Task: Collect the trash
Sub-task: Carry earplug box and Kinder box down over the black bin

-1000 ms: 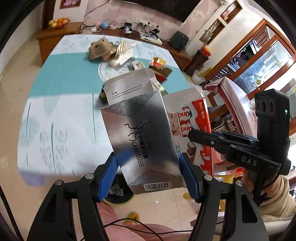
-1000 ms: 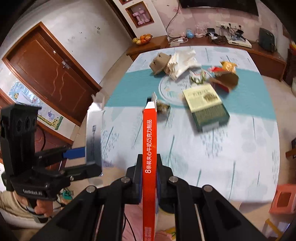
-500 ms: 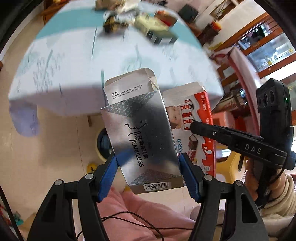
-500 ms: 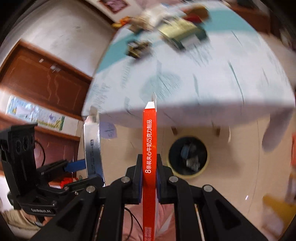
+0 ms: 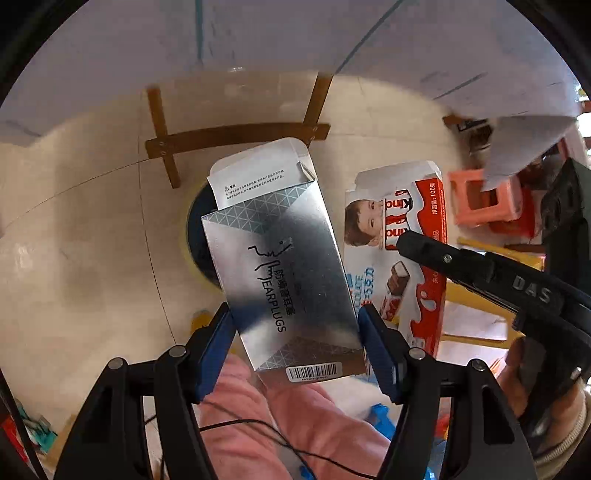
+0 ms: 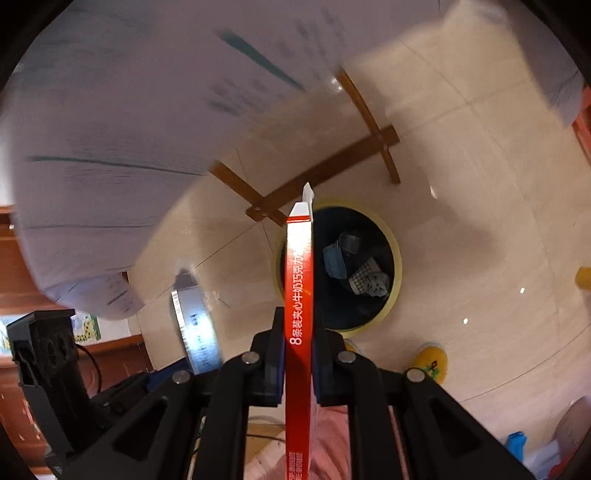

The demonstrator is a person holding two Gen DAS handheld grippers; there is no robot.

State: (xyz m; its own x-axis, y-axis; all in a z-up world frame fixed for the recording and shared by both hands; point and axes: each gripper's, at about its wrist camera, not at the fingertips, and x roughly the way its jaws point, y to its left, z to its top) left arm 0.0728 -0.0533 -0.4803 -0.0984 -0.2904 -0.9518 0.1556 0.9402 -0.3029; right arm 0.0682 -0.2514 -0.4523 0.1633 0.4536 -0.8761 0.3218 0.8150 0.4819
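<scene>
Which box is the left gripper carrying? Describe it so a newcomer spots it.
Start at the round bin on the floor under the table. Over it, between the left gripper's blue jaws, is the silver box. Unlike the red-and-white chocolate box beside it, it is metallic and reads EARPLUGS.

You are looking down at a glossy beige tiled floor (image 6: 480, 177) with small bright glints of light. The pale tablecloth (image 5: 258, 33) hangs above a wooden table frame (image 5: 236, 133). A coral plastic stool (image 5: 487, 199) stands at the right.
</scene>
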